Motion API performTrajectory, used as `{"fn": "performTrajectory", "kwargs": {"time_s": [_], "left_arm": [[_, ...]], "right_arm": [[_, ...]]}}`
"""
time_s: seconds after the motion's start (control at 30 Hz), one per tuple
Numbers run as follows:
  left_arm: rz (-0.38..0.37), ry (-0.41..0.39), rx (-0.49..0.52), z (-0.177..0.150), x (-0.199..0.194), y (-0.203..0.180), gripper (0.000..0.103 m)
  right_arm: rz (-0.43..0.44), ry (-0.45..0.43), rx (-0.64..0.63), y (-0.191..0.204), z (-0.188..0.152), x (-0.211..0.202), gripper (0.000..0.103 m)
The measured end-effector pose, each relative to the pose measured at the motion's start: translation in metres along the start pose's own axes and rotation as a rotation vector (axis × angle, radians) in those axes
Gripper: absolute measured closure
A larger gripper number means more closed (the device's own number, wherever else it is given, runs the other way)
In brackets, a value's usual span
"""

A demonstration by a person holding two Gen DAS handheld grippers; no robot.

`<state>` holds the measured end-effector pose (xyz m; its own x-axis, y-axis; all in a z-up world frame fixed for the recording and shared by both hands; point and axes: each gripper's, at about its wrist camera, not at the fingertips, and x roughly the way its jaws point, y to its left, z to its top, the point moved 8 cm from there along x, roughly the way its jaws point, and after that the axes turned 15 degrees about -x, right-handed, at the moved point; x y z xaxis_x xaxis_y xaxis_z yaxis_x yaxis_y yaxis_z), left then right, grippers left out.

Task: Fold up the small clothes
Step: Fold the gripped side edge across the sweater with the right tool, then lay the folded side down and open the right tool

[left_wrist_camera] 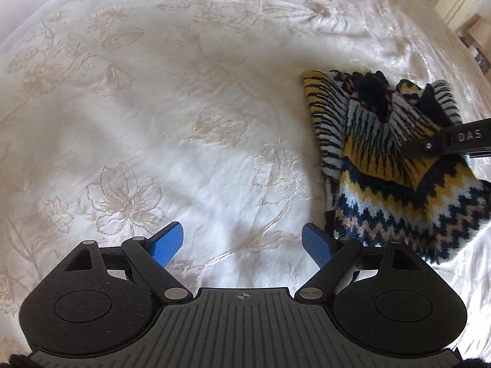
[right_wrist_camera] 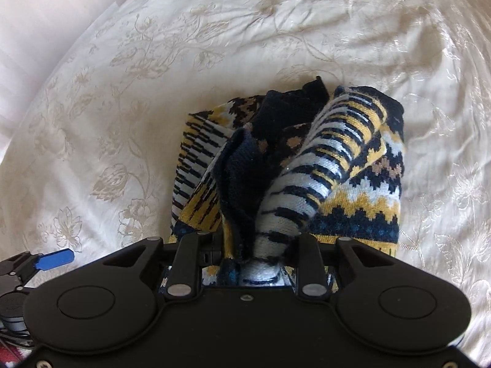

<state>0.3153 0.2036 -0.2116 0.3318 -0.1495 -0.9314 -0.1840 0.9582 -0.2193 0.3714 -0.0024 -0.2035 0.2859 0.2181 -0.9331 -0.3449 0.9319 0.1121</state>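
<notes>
A cream bedspread (left_wrist_camera: 153, 107) with embroidered flowers covers the whole work surface. On it, to the right of the left gripper, lies a knitted sweater (left_wrist_camera: 383, 190) in navy, yellow and pale blue, bunched rather than flat. The right gripper (right_wrist_camera: 254, 257) pinches a gathered bundle of that knit, its jaws drawn in on the fabric. The left gripper (left_wrist_camera: 242, 245) hangs over bare cloth, blue pads (left_wrist_camera: 167, 243) spread wide with nothing between them. To fold cleanly, the held bundle probably needs laying out flat first; the free gripper would best take an opposite edge, so both can pull the garment taut before any crease.
</notes>
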Motion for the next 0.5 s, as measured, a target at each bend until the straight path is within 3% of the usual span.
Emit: {"fn": "performTrajectory", "kwargs": {"time_s": [0.1,0.2,0.33,0.5], "left_arm": [[-0.003,0.007,-0.012,0.000,0.000,0.007,0.019],[-0.005,0.014,-0.025,-0.002,0.000,0.012,0.019],[-0.008,0.019,-0.027,-0.004,0.001,0.015,0.019],[-0.021,0.017,-0.027,-0.002,-0.001,0.013,0.019]], "right_arm": [[-0.028,0.018,-0.032,0.013,0.004,0.012,0.059],[0.050,-0.030,-0.007,0.023,0.009,0.014,0.042],[0.158,-0.138,0.013,0.038,0.014,0.002,0.043],[0.153,-0.213,0.008,0.033,0.003,-0.023,0.043]]}}
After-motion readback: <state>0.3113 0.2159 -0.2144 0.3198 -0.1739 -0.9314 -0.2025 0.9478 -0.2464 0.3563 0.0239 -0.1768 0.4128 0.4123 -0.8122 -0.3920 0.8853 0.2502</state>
